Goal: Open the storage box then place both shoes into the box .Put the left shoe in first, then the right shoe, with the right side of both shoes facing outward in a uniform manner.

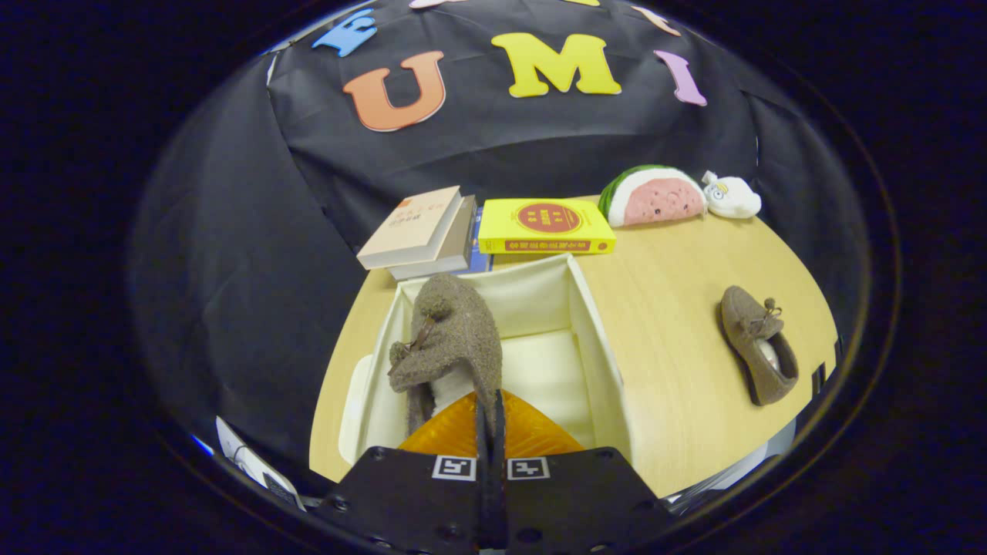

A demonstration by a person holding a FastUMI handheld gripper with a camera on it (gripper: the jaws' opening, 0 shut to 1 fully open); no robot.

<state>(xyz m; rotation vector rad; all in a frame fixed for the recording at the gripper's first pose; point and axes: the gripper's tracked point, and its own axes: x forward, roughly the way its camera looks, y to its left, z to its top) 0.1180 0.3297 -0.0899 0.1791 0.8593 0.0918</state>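
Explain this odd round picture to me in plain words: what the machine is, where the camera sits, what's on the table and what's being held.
A person holds a two-finger gripper; the camera rides on it, looking forward along its fingers. The fingers are pinched shut on a brown shoe, holding it over the open white storage box. On the wooden table, the second shoe lies beside the box. Beyond the box lie books, a yellow book, a watermelon plush and a small white plush.

No text is readable: the print on the yellow book (546,225) and the beige book (411,228) is too small.
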